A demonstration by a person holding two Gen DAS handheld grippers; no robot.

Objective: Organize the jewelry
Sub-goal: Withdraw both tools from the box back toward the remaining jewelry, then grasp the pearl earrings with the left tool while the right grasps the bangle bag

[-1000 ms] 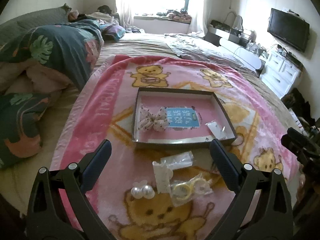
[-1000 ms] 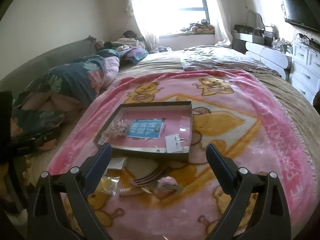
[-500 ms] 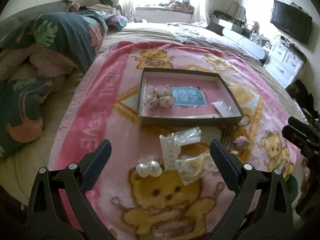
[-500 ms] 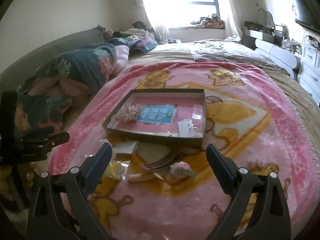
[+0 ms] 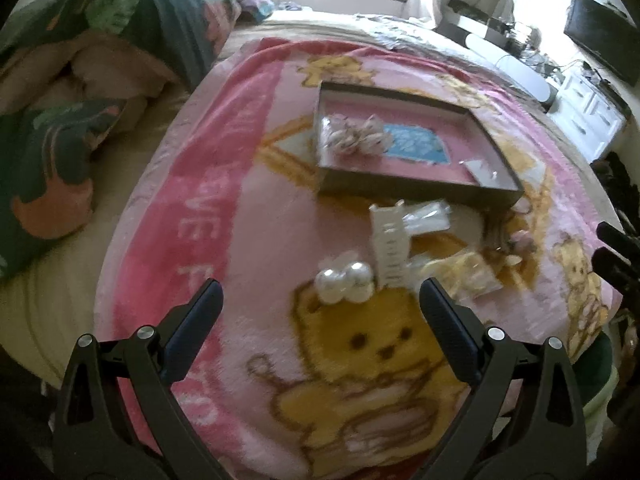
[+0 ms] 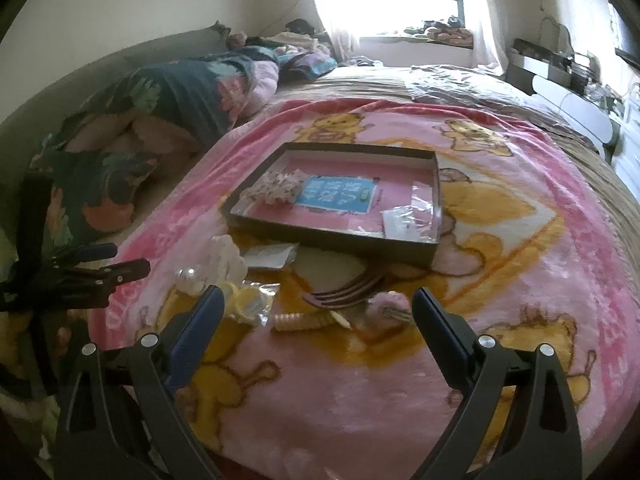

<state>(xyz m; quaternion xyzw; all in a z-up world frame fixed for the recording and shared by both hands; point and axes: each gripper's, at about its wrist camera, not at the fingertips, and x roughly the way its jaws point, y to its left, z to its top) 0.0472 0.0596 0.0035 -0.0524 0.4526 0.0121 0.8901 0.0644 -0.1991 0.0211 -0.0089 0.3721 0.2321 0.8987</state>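
Note:
A shallow dark tray (image 5: 416,190) (image 6: 336,236) lies on the pink bear blanket and holds a spotted bow (image 5: 352,140), a blue card (image 5: 416,144) and a small clear packet (image 5: 484,170). Loose pieces lie in front of it: a pearl hair piece (image 5: 346,278), a white card (image 5: 390,246), a clear bag (image 5: 426,216), a bag with yellow rings (image 5: 466,276) (image 6: 246,304), a dark comb (image 6: 346,290), a beige clip (image 6: 304,322) and a pink pompom clip (image 6: 386,308). My left gripper (image 5: 320,300) is open just short of the pearl piece. My right gripper (image 6: 318,304) is open, above the comb and clips.
A dark leaf-print duvet (image 5: 100,60) is heaped at the left of the bed. A TV (image 5: 600,36) and white drawers (image 5: 588,116) stand at the right. The blanket's near edge (image 6: 360,452) drops off just below the grippers.
Both grippers have moved forward and down toward the loose pieces in front of the tray. Both stay open and empty.

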